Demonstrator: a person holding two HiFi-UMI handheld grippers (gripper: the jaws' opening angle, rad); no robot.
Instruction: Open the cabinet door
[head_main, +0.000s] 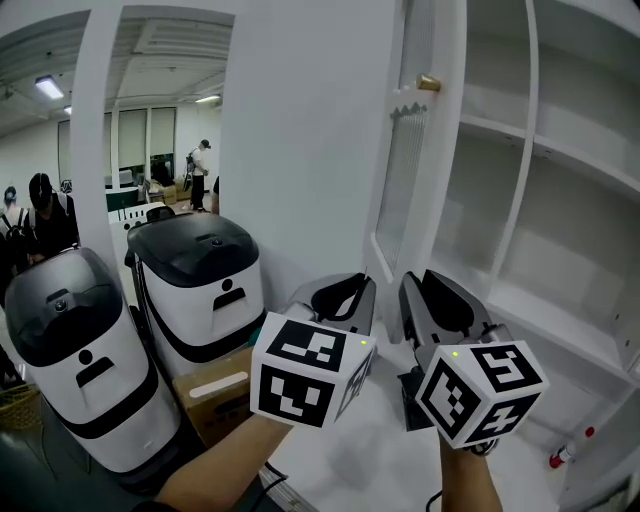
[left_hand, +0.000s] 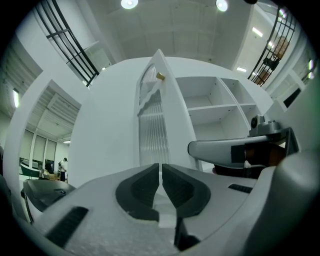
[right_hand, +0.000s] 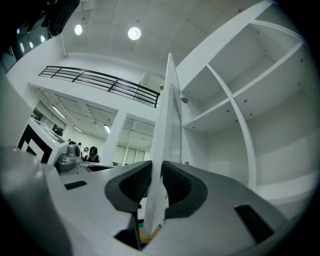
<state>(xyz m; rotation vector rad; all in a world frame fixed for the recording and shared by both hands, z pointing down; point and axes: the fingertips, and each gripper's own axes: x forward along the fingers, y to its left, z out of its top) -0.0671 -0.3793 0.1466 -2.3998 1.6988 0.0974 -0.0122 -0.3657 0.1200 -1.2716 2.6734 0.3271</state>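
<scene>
Two grippers are held side by side at the open cabinet. The right gripper (right_hand: 156, 184) is clamped on the cabinet door (right_hand: 168, 115), whose thin white edge runs upright between its dark pads, with both pads pressing on it. The left gripper (left_hand: 160, 172) sits just to the left of the right one, its jaws drawn together with nothing between them. From the left gripper, the door (left_hand: 152, 132) stands just ahead of the tips, its ribbed pane facing that gripper and a small brass knob (left_hand: 160, 76) high above. To the right of the right gripper, bare white shelves (right_hand: 235, 97) stand exposed
</scene>
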